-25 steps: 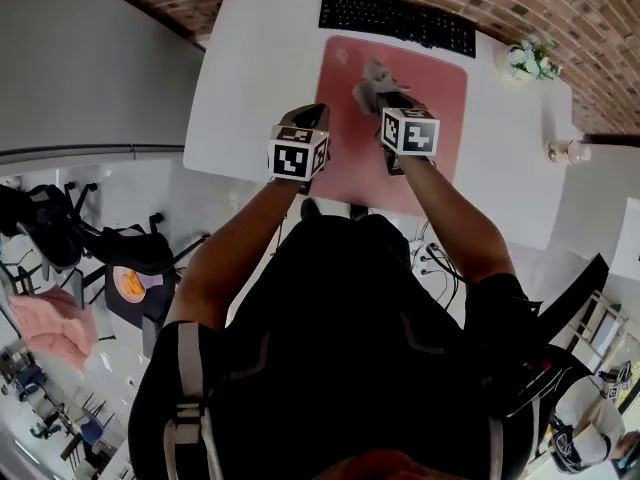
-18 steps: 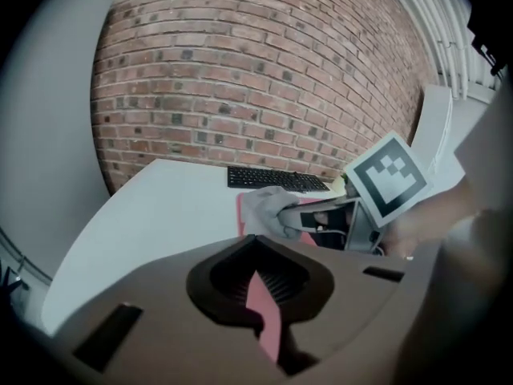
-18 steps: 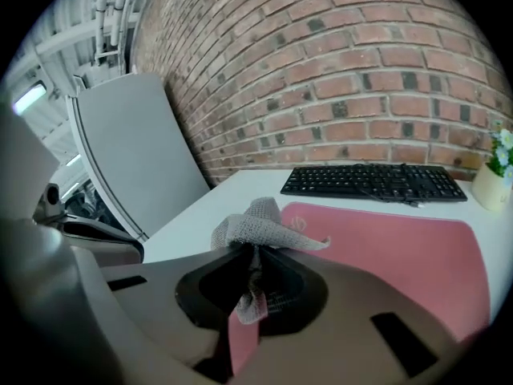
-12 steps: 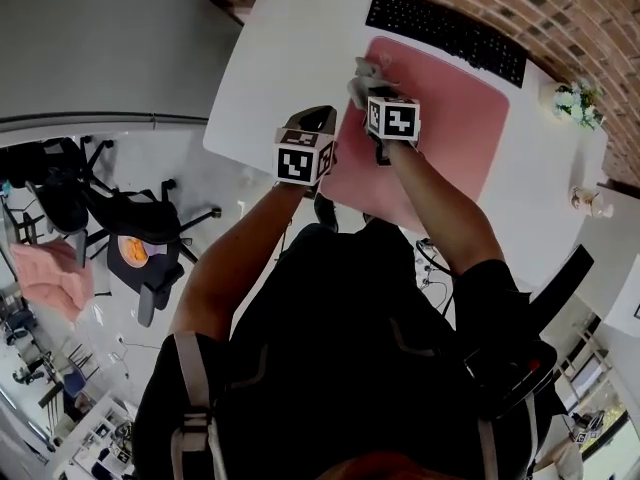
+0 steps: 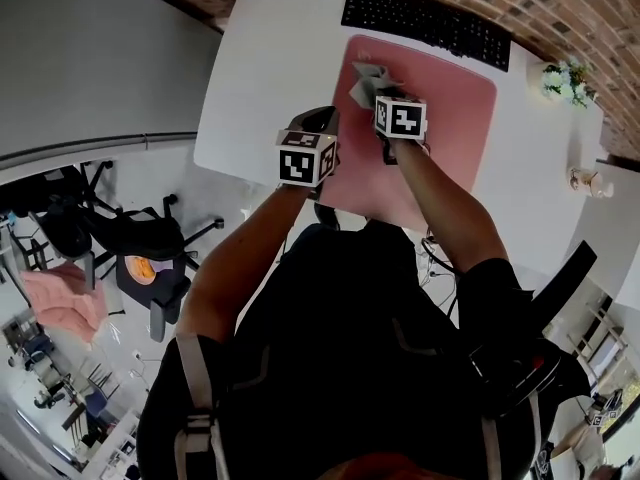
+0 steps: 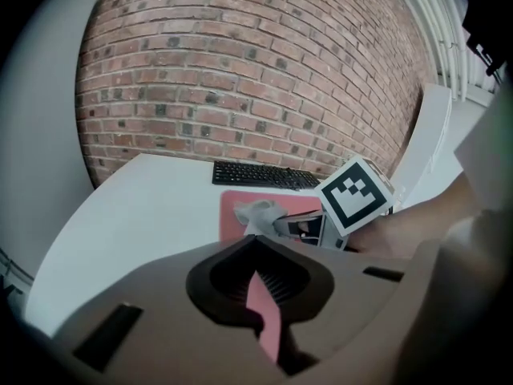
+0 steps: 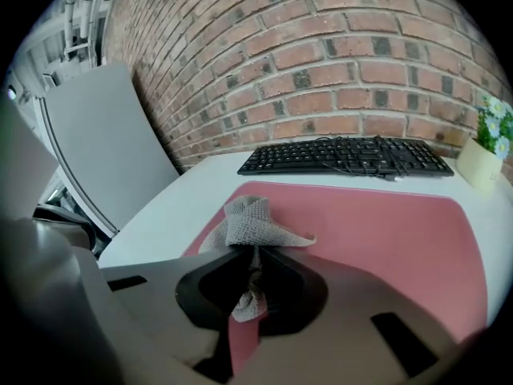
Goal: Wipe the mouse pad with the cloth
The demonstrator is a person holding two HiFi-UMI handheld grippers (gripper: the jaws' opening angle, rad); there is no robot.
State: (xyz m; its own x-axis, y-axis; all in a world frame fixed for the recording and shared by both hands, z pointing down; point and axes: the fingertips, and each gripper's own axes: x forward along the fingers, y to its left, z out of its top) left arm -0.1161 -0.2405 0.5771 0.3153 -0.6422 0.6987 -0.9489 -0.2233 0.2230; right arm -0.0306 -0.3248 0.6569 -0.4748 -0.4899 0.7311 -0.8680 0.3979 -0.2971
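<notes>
- Nearest, at the right gripper [image 7: 252,251]: clamped shut on the cloth [image 7: 250,215], a bunched fold pinched between the jaws, the rest fanning out ahead over the near-left part of the mouse pad [image 7: 385,223].
- Looks like a light, limp, open-weave rag. Likely to crumple and drag rather than glide flat, so probably best taken by a thick gathered wad, as now, and pressed down to keep it spread.
- Seems unlikely to slip free, judging by the amount of fabric in the jaws.
- Beside it, at the left gripper [image 6: 256,243]: closed on nothing, with only a thin slit of pink showing through. Held near the pad's near-left corner, apart from the cloth.
- Underneath, seemingly a thin, flexible mat lying flat on the white desk [image 7: 176,207]. May well creep or ripple under a hard push, with nothing pinning it down.
- Hard to tell whether the cloth actually bears on the pad, since the underside is hidden by its own folds and by the right jaws.
- Cut off by the gripper bodies in both gripper views: the pad's near edge.
- Farther back: a black keyboard [image 7: 345,156] just beyond the pad's far edge, and a small potted plant [image 7: 487,147] at the far right, partly clipped by the frame.
- Behind everything, a brick wall [image 7: 337,46].
</notes>
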